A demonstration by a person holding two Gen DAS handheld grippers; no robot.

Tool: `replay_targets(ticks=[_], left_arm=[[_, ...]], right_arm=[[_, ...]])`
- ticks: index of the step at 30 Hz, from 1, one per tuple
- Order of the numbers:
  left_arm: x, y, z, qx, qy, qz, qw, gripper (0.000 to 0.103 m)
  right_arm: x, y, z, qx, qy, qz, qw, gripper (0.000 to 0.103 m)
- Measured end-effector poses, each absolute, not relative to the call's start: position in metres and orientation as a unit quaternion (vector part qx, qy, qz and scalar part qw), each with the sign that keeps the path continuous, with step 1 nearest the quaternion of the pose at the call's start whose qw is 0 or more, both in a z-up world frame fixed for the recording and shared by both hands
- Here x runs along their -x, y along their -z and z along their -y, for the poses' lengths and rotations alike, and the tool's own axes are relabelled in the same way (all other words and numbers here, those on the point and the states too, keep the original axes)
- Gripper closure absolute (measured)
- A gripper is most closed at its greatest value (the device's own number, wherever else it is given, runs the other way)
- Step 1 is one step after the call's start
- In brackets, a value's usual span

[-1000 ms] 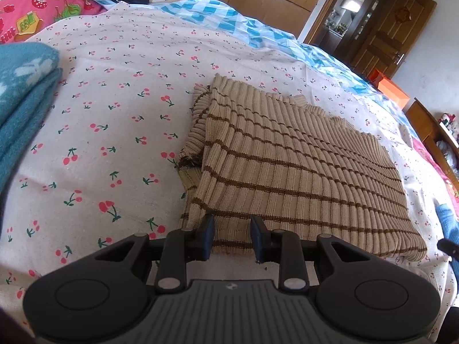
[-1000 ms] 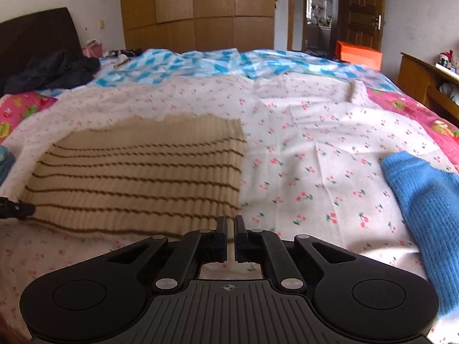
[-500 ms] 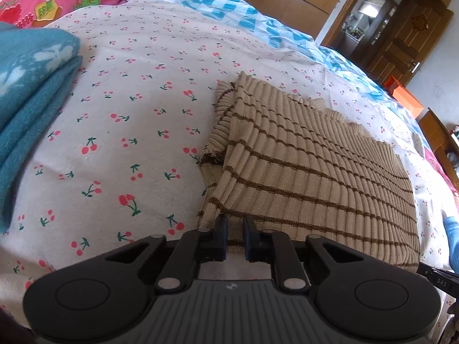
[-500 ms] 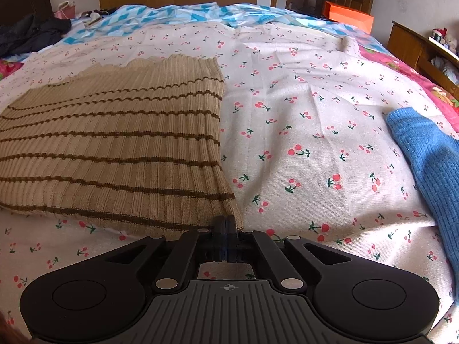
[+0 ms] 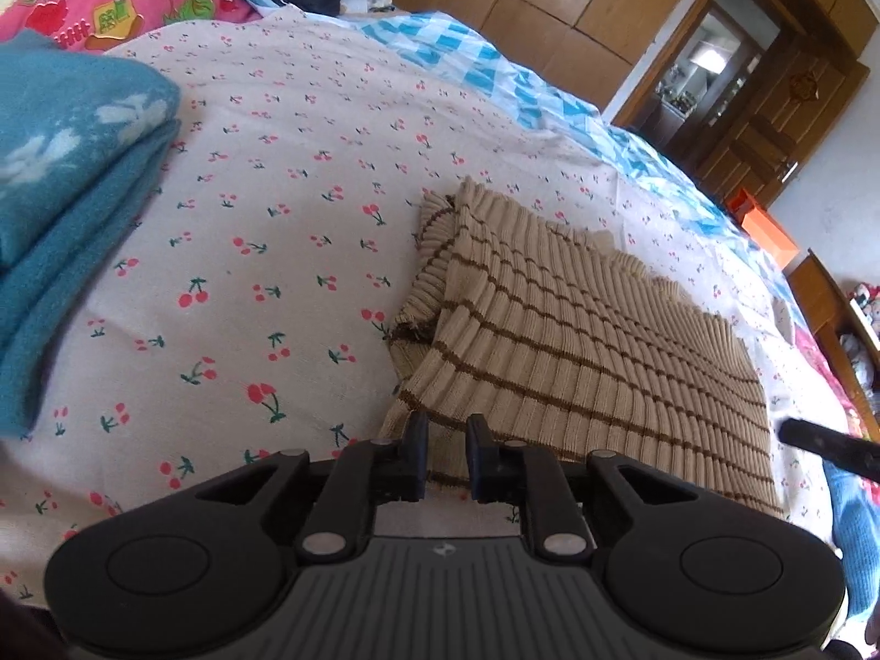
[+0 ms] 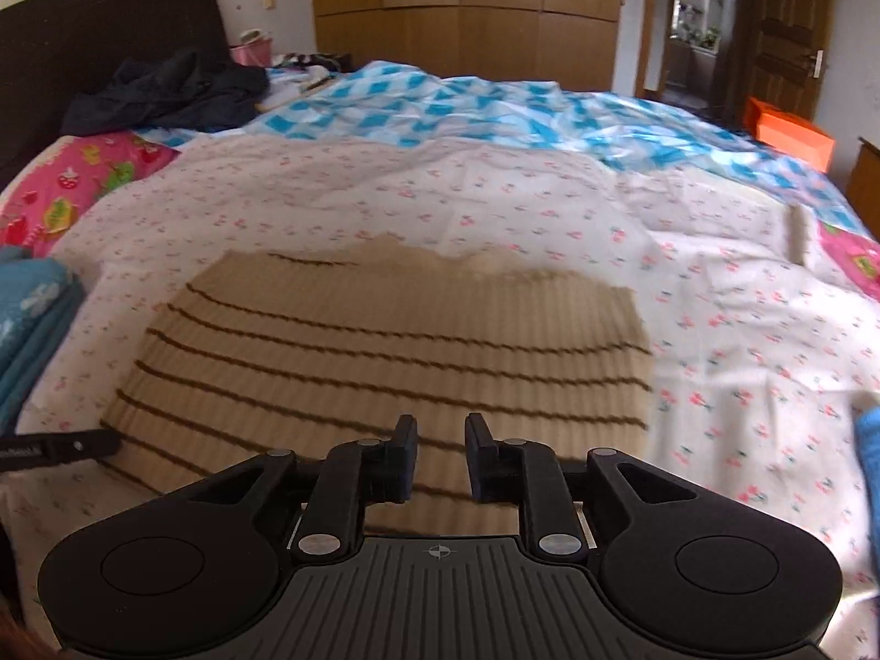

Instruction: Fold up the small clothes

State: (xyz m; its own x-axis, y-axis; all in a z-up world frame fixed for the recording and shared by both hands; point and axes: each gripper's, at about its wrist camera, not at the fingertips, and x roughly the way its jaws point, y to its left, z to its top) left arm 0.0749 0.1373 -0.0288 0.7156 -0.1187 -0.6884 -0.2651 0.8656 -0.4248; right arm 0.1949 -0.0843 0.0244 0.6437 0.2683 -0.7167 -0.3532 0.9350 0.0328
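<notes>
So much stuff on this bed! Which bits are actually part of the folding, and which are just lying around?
Part of the job:
striped beige sweater
left gripper, open
right gripper, open

Just lying about:
teal folded blanket
blue knit garment
dark jacket
orange box

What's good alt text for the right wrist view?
Open right gripper hovering over the near edge of a folded beige brown-striped ribbed sweater on a cherry-print bedsheet; the left gripper's tip enters from the left.

home bedroom: bed (image 6: 495, 209), wardrobe (image 6: 462, 5)
</notes>
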Motion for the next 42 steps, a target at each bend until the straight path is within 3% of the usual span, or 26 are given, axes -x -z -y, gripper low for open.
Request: replay_targets(ticks=[5, 15, 17, 20, 28, 31, 35, 37, 42], left_arm=[[-0.082, 0.037, -0.142, 0.271, -0.04, -0.393, 0.878, 0.079], [-0.08, 0.041, -0.157, 0.328, -0.025, -0.383, 0.863, 0.078], [-0.08, 0.041, -0.157, 0.327, -0.023, -0.383, 0.863, 0.078], [-0.08, 0.042, -0.158, 0.332, -0.018, -0.383, 0.862, 0.077], [-0.075, 0.036, -0.16, 0.333, -0.02, -0.36, 0.871, 0.073], [-0.069, 0.031, -0.16, 0.318, -0.048, -0.345, 0.882, 0.06], [-0.072, 0.032, -0.159, 0.319, -0.045, -0.351, 0.879, 0.053], [-0.075, 0.034, -0.156, 0.309, -0.041, -0.365, 0.877, 0.044], [-0.082, 0.036, -0.149, 0.294, -0.042, -0.377, 0.877, 0.038]], right_arm=[[-0.234, -0.021, 0.007, 0.065, -0.236, -0.407, 0.88, 0.068], [-0.293, 0.012, -0.104, 0.077, -0.267, -0.476, 0.835, 0.057], [-0.3, 0.02, -0.115, 0.067, -0.264, -0.497, 0.824, 0.046], [-0.302, 0.025, -0.131, 0.096, -0.255, -0.501, 0.822, 0.038], [-0.287, 0.046, -0.163, 0.252, -0.245, -0.46, 0.815, 0.04], [-0.287, 0.043, -0.161, 0.264, -0.248, -0.454, 0.814, 0.053], [-0.287, 0.037, -0.151, 0.259, -0.258, -0.453, 0.814, 0.07], [-0.288, 0.034, -0.147, 0.245, -0.262, -0.453, 0.816, 0.075], [-0.287, 0.027, -0.134, 0.211, -0.272, -0.452, 0.823, 0.081]])
